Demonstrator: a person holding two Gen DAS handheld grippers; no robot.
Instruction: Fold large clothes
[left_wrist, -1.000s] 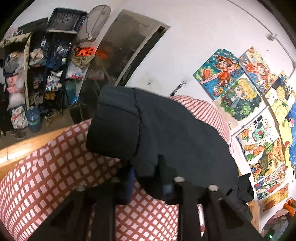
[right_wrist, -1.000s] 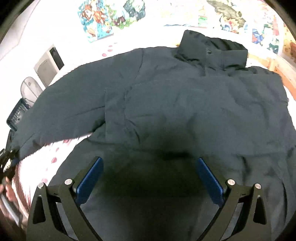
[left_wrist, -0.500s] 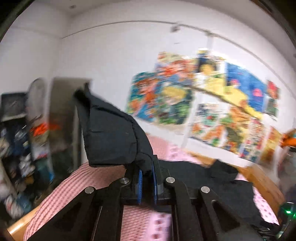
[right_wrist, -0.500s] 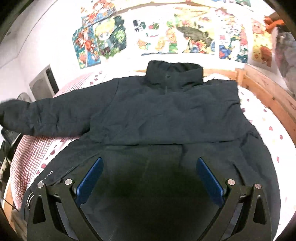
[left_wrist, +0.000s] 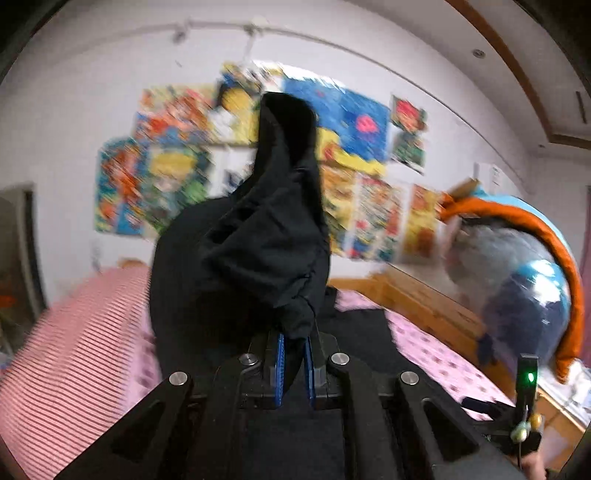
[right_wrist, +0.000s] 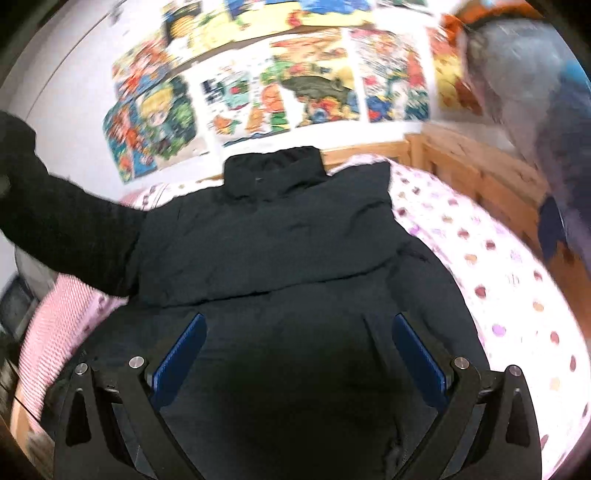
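The left gripper is clamped on the lifted sleeve of the black jacket, whose body is spread on the bed beneath the wide-open, empty right gripper, collar away.

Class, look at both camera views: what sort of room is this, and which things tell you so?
Most likely a child's bedroom: a wooden-framed bed with a pink dotted sheet, a black jacket spread on it, and colourful cartoon drawings covering the wall.
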